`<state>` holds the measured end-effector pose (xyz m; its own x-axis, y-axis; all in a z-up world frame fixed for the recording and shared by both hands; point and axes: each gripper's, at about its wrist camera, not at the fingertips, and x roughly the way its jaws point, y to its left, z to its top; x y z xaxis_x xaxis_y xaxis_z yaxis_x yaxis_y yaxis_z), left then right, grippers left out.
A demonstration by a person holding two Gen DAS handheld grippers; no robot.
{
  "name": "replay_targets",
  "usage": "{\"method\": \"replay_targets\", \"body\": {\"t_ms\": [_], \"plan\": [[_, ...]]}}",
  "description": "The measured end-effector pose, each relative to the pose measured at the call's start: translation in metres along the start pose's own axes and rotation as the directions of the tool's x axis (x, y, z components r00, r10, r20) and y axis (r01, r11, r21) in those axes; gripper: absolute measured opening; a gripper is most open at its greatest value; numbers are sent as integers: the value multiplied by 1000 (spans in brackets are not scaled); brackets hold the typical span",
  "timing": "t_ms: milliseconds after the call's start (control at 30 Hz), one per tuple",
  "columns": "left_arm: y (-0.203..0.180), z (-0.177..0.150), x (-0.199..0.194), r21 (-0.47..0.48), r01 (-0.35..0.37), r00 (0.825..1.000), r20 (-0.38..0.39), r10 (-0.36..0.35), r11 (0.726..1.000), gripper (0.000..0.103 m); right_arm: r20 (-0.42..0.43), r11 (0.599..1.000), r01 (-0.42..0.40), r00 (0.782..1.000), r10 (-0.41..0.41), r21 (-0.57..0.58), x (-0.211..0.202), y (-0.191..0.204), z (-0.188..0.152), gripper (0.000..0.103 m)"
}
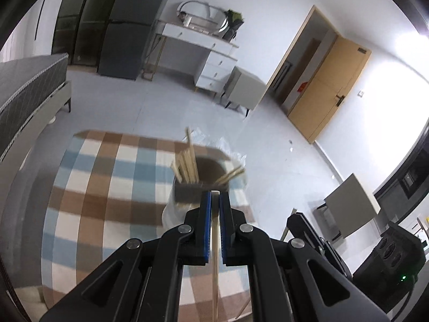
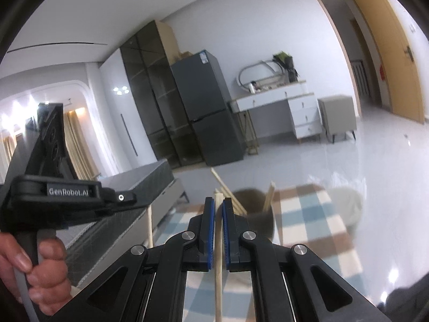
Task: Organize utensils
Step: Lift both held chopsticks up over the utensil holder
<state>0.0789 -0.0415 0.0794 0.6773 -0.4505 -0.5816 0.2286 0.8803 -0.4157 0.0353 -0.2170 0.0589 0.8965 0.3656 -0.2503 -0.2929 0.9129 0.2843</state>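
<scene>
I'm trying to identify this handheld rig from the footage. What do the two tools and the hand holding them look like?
Both the left tool and the right tool are matte black plastic linkages with silver pivot rivets and ribbed blue finger pads. The left one's body reads "GenRobot.AI" in white. A bare hand grips its handle beside a grey cable; no sleeve shows.

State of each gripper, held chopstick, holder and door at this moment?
Left gripper: shut on a chopstick.
Right gripper: shut on a second chopstick.
Holder: upright, several chopsticks inside.
Wooden door: open.
</scene>
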Motion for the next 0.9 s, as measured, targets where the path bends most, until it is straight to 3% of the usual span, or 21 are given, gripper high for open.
{"method": "replay_targets", "body": {"t_ms": [167, 333, 567, 733, 900], "plan": [[-2, 26, 1, -6, 21, 998, 63, -20, 1000, 1, 45, 998, -6, 999, 9, -58, 13, -2, 28, 5], [2, 52, 6, -33, 14, 985, 172, -8, 999, 1, 108, 991, -12, 994, 27, -132, 38, -3, 61, 5], [14, 81, 25, -85, 1, 942, 335, 27, 996, 1, 193, 968, -40, 977, 90, -247, 84, 6, 96, 5], [26, 88, 48, -97, -33, 918, 390, 69, 995, 1, 213, 979, -47, 973, 91, -201, 121, -2, 103, 5], [38, 86, 77, -109, -54, 913, 396, 94, 993, 1, 228, 995, -2, 973, 24, -97, 141, -22, 88, 5]]}}
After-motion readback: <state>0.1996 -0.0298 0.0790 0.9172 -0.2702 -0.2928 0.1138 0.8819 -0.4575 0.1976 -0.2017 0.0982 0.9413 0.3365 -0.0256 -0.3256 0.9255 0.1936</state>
